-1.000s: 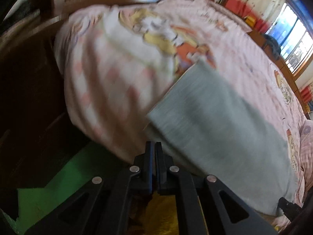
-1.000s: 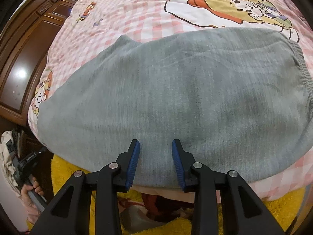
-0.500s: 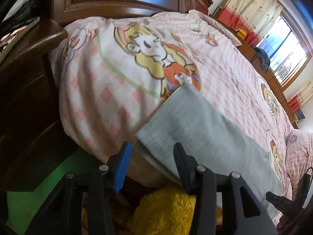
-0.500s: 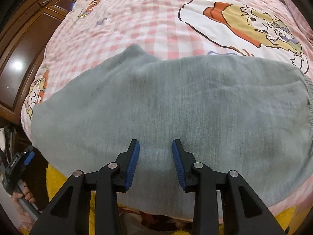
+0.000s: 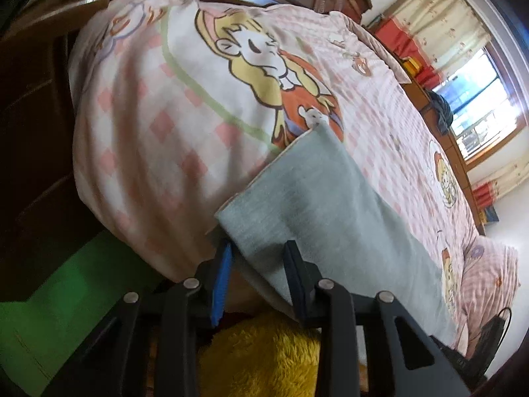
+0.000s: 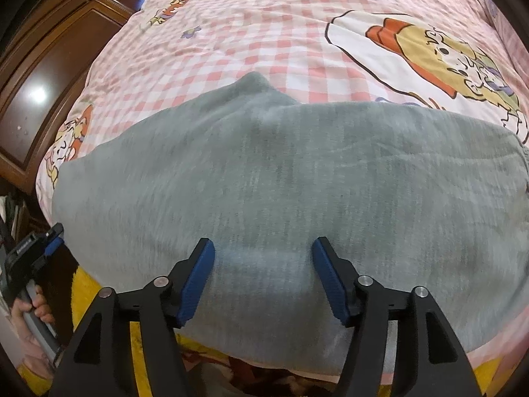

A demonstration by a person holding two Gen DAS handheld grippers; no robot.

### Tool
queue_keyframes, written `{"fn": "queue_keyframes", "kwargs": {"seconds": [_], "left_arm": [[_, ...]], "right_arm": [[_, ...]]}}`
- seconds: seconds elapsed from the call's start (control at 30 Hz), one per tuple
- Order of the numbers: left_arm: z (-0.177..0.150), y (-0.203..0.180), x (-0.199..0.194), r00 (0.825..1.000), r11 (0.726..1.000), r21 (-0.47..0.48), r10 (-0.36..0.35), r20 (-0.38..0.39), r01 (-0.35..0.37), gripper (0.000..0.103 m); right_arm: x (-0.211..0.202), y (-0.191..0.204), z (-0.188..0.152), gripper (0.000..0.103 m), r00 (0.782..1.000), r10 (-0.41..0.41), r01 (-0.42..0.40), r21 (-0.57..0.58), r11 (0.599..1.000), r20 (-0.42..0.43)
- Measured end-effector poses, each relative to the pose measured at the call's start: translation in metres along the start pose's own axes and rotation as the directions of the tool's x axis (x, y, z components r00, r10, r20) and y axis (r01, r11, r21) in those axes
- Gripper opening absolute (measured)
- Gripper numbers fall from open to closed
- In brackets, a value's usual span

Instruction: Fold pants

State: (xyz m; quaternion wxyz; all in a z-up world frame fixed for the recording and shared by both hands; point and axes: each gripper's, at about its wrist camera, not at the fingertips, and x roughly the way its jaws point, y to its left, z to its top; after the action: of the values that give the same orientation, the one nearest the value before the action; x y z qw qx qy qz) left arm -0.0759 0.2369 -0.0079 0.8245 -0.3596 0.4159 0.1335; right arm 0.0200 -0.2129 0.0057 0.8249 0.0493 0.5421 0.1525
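We see the grey pants [image 6: 281,198] spread flat across the near edge of the pink checked bedspread [image 6: 264,43], legs stacked — ready, we judge, for a crosswise fold. Our left gripper [image 5: 258,264] gapes around the near-left cuff corner, holding nothing; our right gripper [image 6: 263,264] hovers wide open, empty, over the middle of the near edge.

No readable text, label, brand, number or sign anywhere in either view.
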Motion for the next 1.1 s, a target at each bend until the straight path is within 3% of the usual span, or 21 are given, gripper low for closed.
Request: {"fn": "queue_keyframes", "kwargs": {"seconds": [0.17, 0.2, 0.23, 0.5, 0.57, 0.67, 0.8, 0.9, 1.0, 1.1], "left_arm": [[0.002, 0.002, 0.002, 1.000, 0.999, -0.034, -0.026, 0.010, 0.026, 0.031], [0.002, 0.002, 0.001, 0.999, 0.999, -0.036, -0.030, 0.018, 0.031, 0.024], [0.002, 0.002, -0.001, 0.999, 0.999, -0.032, -0.029, 0.023, 0.030, 0.006], [-0.002, -0.005, -0.040, 0.995, 0.999, 0.039, -0.036, 0.093, 0.033, 0.003], [-0.006, 0.001, -0.037, 0.996, 0.999, 0.045, -0.003, 0.092, -0.002, 0.002], [-0.015, 0.017, -0.020, 0.999, 1.000, -0.011, -0.002, 0.035, 0.002, 0.002], [-0.012, 0.016, -0.005, 1.000, 1.000, 0.006, 0.011, 0.019, -0.011, 0.003], [-0.007, 0.013, -0.006, 0.999, 0.999, 0.030, 0.036, 0.033, -0.037, 0.005], [-0.004, 0.013, -0.011, 0.997, 0.997, 0.046, 0.055, 0.060, -0.058, 0.006], [-0.002, 0.014, -0.016, 0.995, 0.996, 0.059, 0.067, 0.080, -0.072, 0.012]], "right_arm": [[0.001, 0.005, -0.002, 0.069, 1.000, -0.020, 0.020, -0.030, 0.999, 0.005], [0.001, 0.006, -0.002, 0.069, 1.000, -0.025, 0.025, -0.036, 0.999, 0.005], [0.002, 0.007, -0.002, 0.070, 1.000, -0.027, 0.027, -0.039, 0.999, 0.005], [0.002, 0.011, -0.003, 0.070, 0.999, -0.048, 0.048, -0.056, 0.997, 0.007], [0.002, 0.012, -0.002, 0.070, 0.999, -0.054, 0.054, -0.059, 0.997, 0.002], [-0.001, 0.014, 0.006, 0.070, 0.998, -0.056, 0.056, -0.046, 0.997, 0.000], [-0.004, 0.019, 0.038, 0.068, 1.000, 0.005, -0.003, -0.041, 0.999, 0.031], [0.014, 0.025, 0.067, 0.061, 0.997, 0.075, -0.074, -0.030, 0.997, 0.022], [0.049, 0.029, 0.092, 0.058, 0.999, 0.045, -0.045, -0.029, 0.999, -0.008], [0.062, 0.040, 0.108, 0.059, 0.999, -0.020, 0.022, -0.081, 0.996, 0.034]]}}
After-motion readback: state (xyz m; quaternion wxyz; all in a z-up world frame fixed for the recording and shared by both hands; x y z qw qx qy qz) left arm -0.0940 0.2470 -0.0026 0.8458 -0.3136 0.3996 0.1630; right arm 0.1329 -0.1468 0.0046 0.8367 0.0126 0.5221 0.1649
